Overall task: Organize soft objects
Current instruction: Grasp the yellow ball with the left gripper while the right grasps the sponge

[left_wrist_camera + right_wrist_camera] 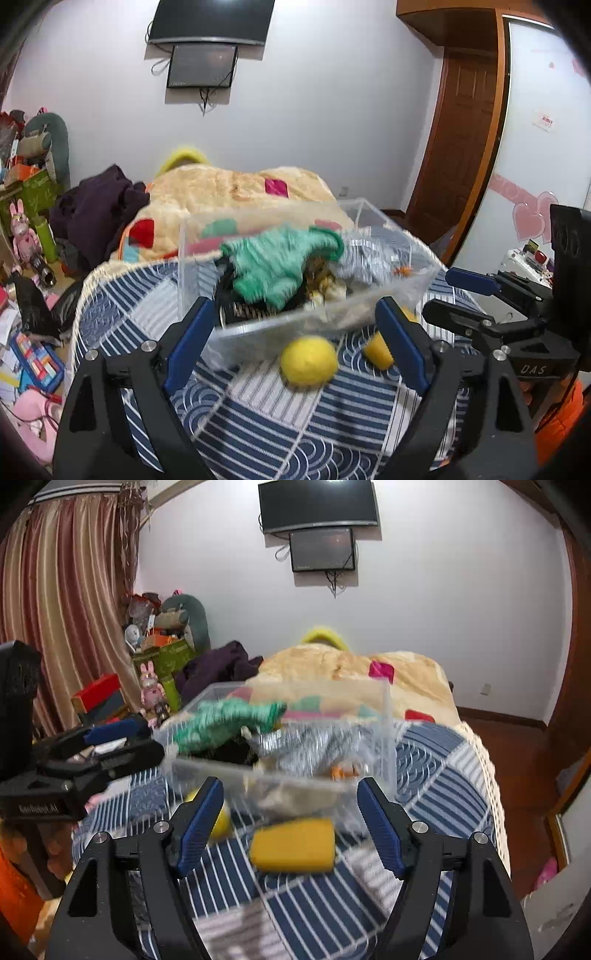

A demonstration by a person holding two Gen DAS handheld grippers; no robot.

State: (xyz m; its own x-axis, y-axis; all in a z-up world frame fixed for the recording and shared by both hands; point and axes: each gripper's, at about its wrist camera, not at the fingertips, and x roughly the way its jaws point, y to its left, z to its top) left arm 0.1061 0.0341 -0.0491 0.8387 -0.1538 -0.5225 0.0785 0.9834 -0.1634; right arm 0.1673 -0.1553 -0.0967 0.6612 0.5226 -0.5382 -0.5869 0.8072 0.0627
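Note:
A clear plastic bin [413,291] stands on the blue-and-white patterned bedspread [258,417]. It holds a green knitted piece [280,258], grey cloth and other soft items. A yellow ball [308,362] lies on the spread in front of the bin, between the fingers of my open left gripper [295,343]. A yellow sponge block [293,845] lies between the fingers of my open right gripper [290,825]; it also shows in the left wrist view [378,350]. The ball [221,821] peeks out behind my right gripper's left finger. Both grippers are empty. Each gripper shows in the other's view.
A beige quilt [236,192] with coloured patches lies behind the bin, with dark purple clothing [99,218] beside it. Cluttered boxes and toys [26,206] fill the left floor. A wooden door [465,140] stands at the right. Screens hang on the far wall.

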